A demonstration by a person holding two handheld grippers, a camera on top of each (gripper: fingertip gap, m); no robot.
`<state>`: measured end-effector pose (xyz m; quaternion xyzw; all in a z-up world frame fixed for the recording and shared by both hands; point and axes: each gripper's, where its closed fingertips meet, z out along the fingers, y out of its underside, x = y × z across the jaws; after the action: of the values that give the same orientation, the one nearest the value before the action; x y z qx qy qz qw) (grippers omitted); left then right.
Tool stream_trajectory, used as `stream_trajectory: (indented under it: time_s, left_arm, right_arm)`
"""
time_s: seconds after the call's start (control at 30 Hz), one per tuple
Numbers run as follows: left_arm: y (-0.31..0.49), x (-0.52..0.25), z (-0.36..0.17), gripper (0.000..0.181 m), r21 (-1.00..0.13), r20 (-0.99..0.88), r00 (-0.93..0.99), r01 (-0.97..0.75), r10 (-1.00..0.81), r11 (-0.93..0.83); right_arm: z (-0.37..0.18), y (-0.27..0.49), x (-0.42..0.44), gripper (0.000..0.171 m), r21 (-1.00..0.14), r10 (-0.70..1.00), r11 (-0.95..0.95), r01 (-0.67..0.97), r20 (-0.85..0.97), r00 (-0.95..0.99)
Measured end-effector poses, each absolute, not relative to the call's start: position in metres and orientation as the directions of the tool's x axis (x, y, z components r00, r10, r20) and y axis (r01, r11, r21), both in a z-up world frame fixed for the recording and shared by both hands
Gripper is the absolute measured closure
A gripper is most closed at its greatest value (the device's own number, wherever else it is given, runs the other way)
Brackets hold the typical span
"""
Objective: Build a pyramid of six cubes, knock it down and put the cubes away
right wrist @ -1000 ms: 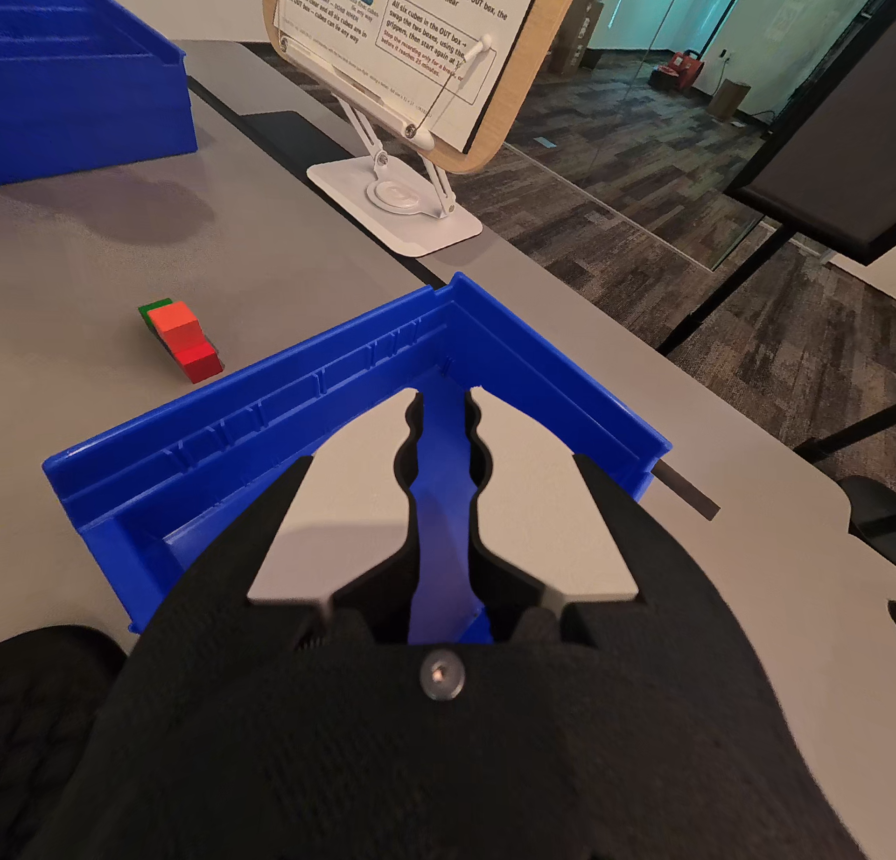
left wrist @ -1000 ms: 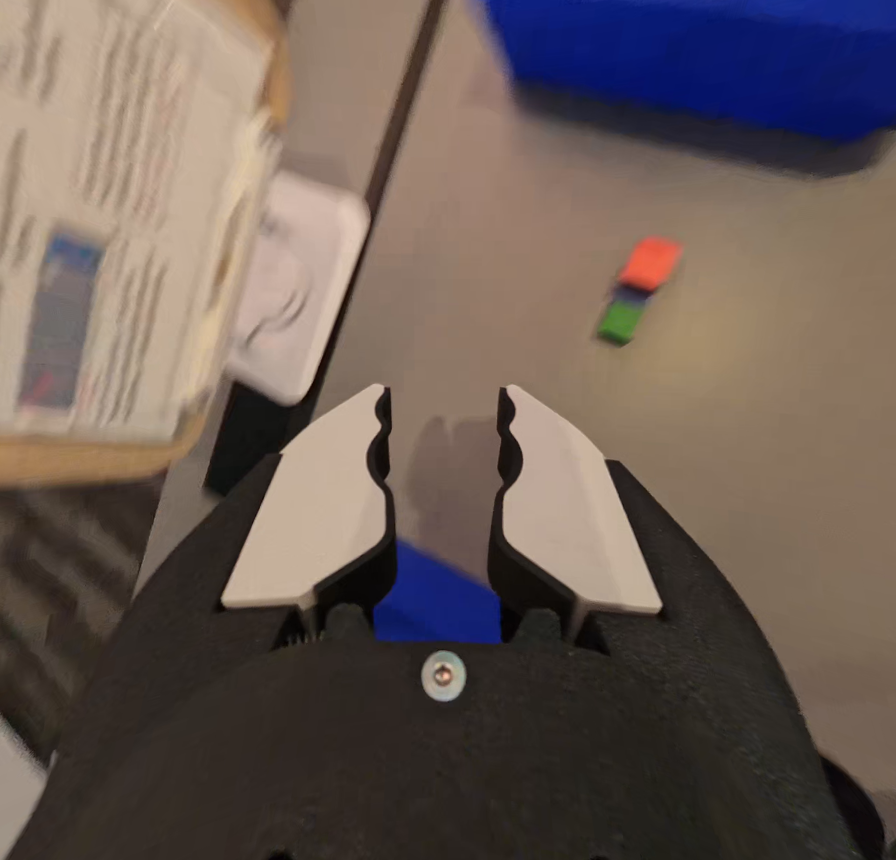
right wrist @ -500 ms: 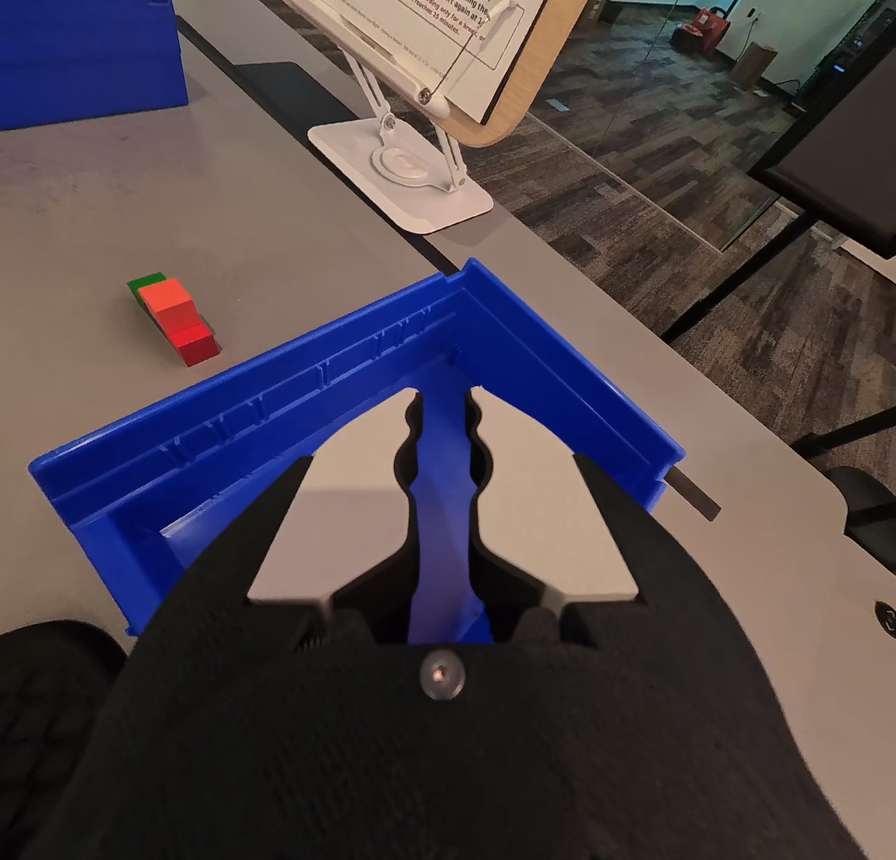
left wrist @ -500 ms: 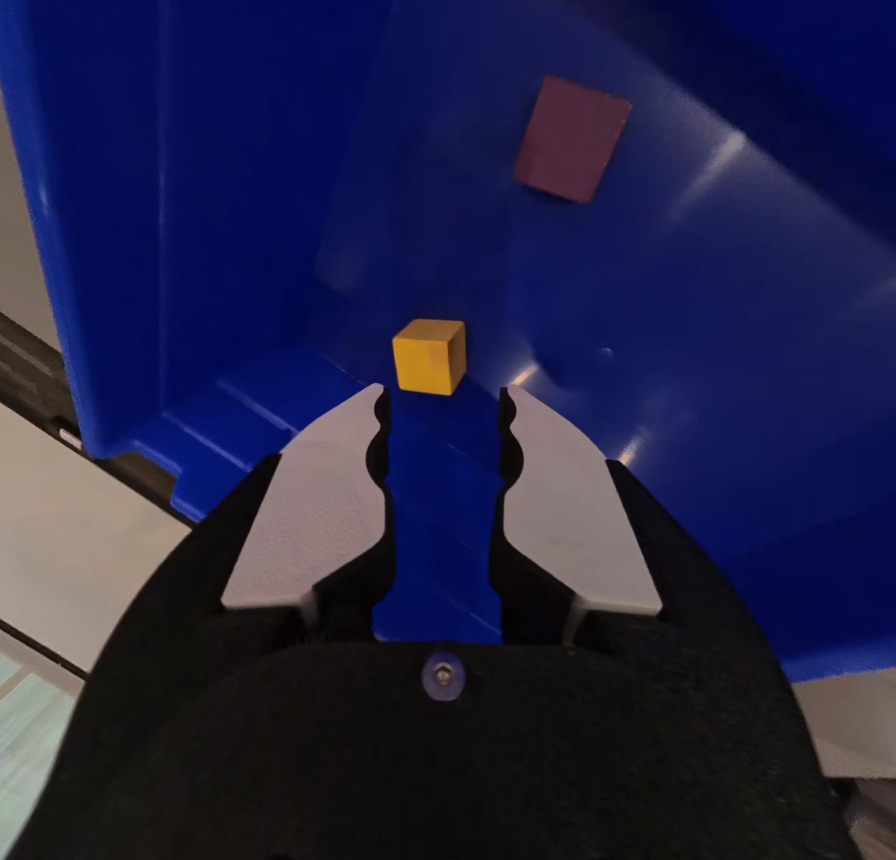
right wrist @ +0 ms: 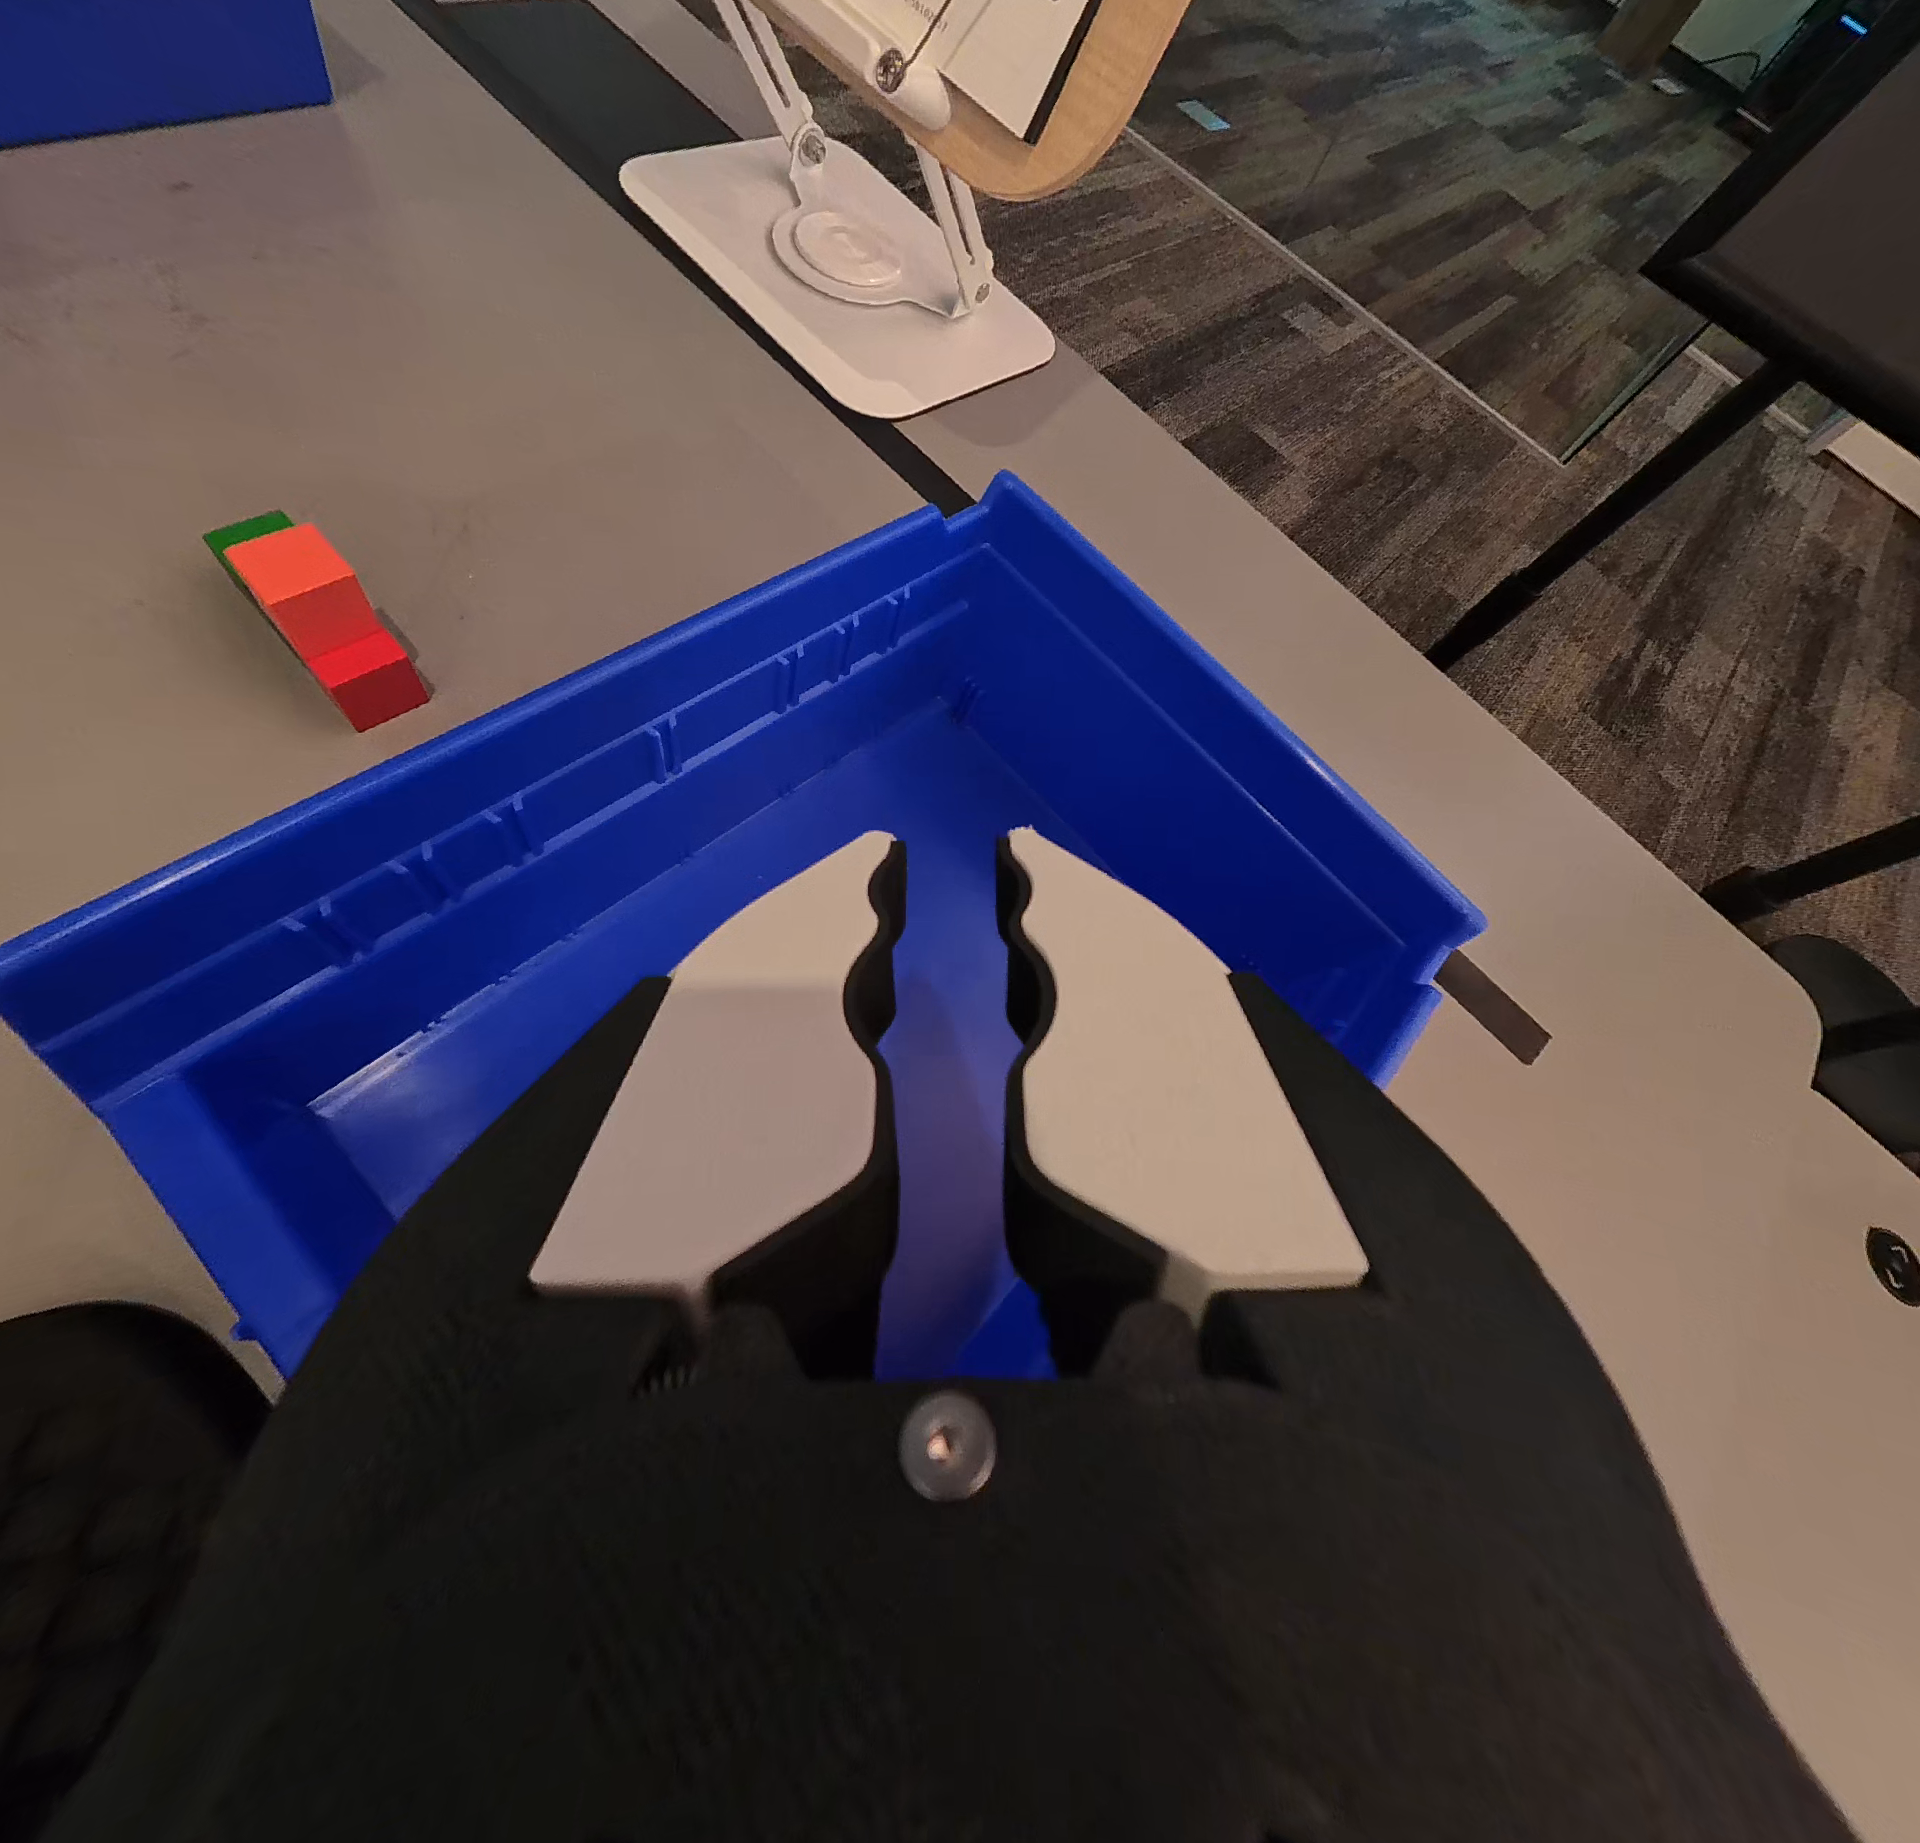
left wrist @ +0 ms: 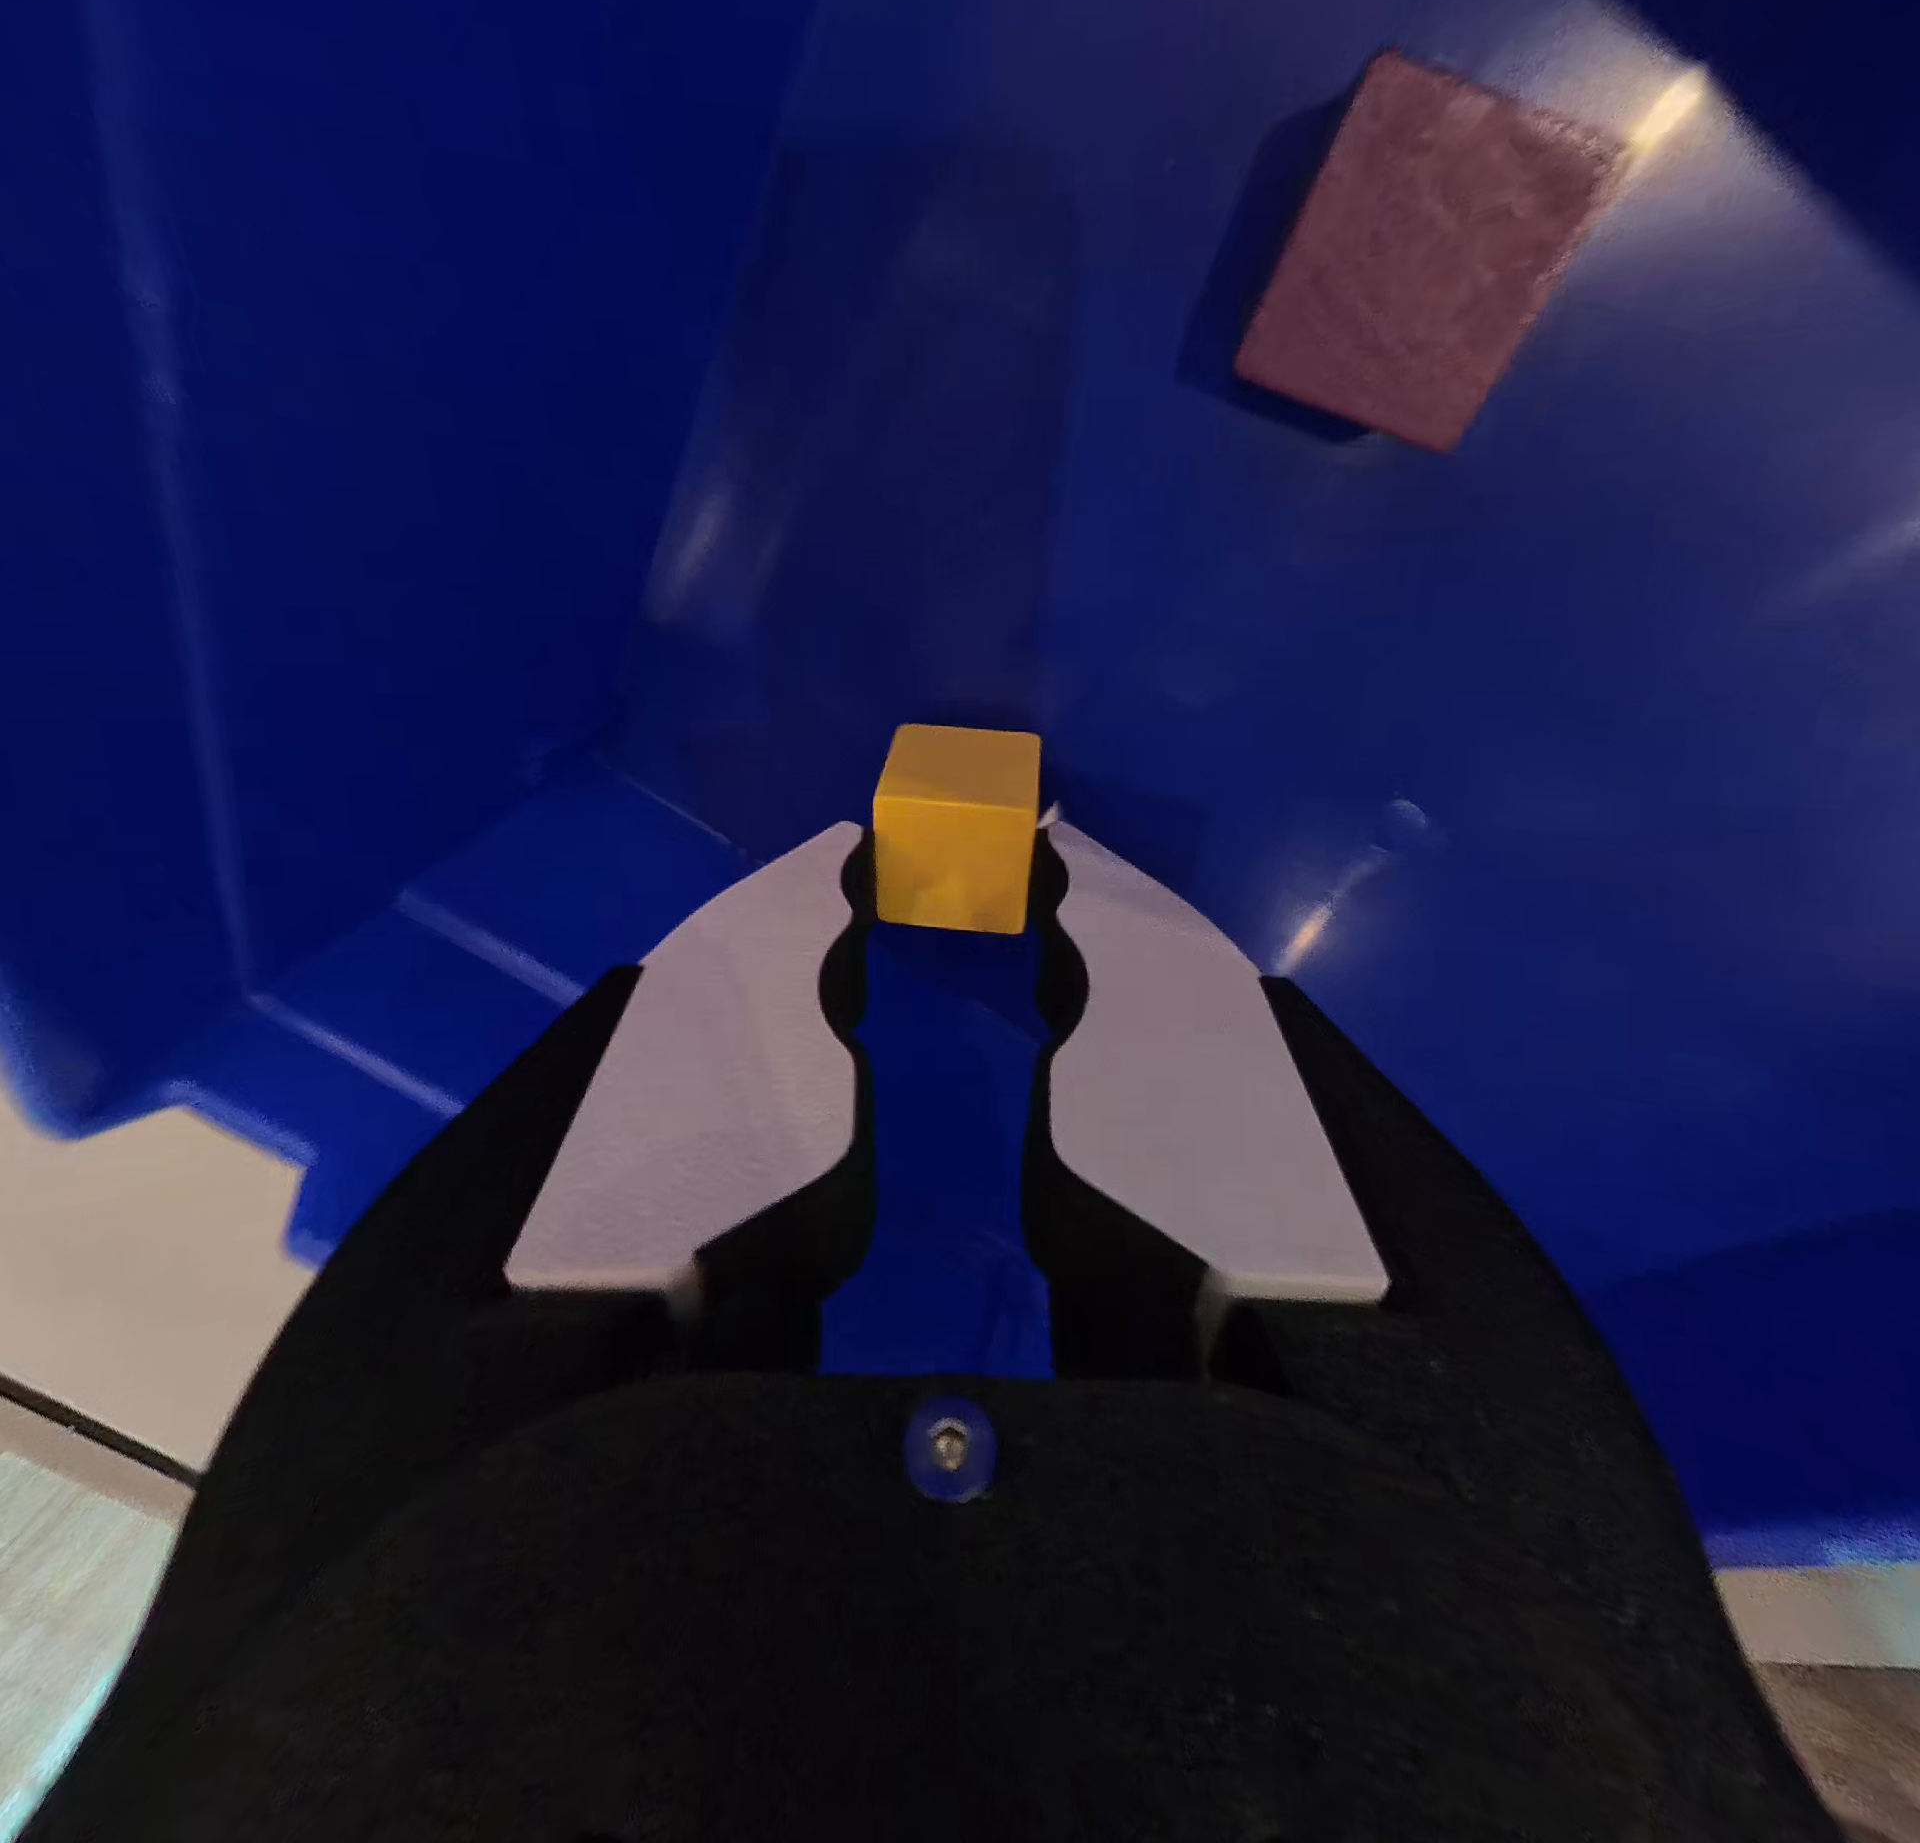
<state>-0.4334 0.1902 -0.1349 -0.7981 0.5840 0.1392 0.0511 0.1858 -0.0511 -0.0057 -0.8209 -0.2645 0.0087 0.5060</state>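
The left gripper, spread open with its fingertips either side of the yellow cube in the blue bin's corner, could nudge it against the wall if it closes off-centre, while the right gripper hangs empty and slightly parted.

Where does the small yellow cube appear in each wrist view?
Left wrist view: the yellow cube is at the centre, between the fingertips of the left gripper, inside a blue plastic bin.
Right wrist view: not in it.
Shared landmark: probably that same bin, seen at the right view's top left; I cannot be sure.
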Motion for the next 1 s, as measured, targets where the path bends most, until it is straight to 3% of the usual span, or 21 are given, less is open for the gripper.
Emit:
stream_trajectory:
  time_s: [0.1, 0.23, 0.33, 0.43, 0.6, 0.8, 1.0]
  left_arm:
    - [0.194, -0.422, -0.097, 0.153, -0.003, -0.344, 0.29, -0.951, -0.893, -0.308]
    - [0.192, -0.388, 0.001, 0.153, -0.152, -0.534, 0.287, -0.958, -0.795, -0.243]
    - [0.144, -0.314, 0.052, 0.153, -0.308, -0.508, 0.275, -0.943, -0.816, -0.126]
    - [0.071, -0.225, 0.049, 0.153, -0.384, -0.418, 0.118, -0.921, -0.901, 0.058]
    - [-0.005, -0.132, -0.029, 0.153, -0.273, -0.3, -0.163, -0.929, -0.94, 0.249]
    - [-0.011, -0.094, -0.095, 0.153, -0.104, -0.24, -0.247, -0.955, -0.939, 0.278]
    - [-0.018, -0.079, -0.116, 0.153, -0.053, -0.156, -0.256, -0.962, -0.954, 0.267]
  right_arm:
    - [-0.004, -0.052, 0.185, 0.154, -0.844, 0.445, -0.336, 0.417, 0.247, 0.86]
    - [-0.004, -0.054, 0.187, 0.154, -0.85, 0.44, -0.335, 0.408, 0.242, 0.865]
    - [0.0, -0.054, 0.188, 0.154, -0.854, 0.433, -0.327, 0.405, 0.246, 0.867]
    - [0.003, -0.053, 0.186, 0.154, -0.855, 0.437, -0.317, 0.412, 0.254, 0.863]
    - [0.003, -0.055, 0.18, 0.154, -0.851, 0.451, -0.313, 0.422, 0.258, 0.854]
    - [0.005, -0.057, 0.179, 0.154, -0.86, 0.46, -0.3, 0.413, 0.249, 0.852]
    - [0.004, -0.057, 0.182, 0.154, -0.864, 0.462, -0.301, 0.404, 0.238, 0.854]
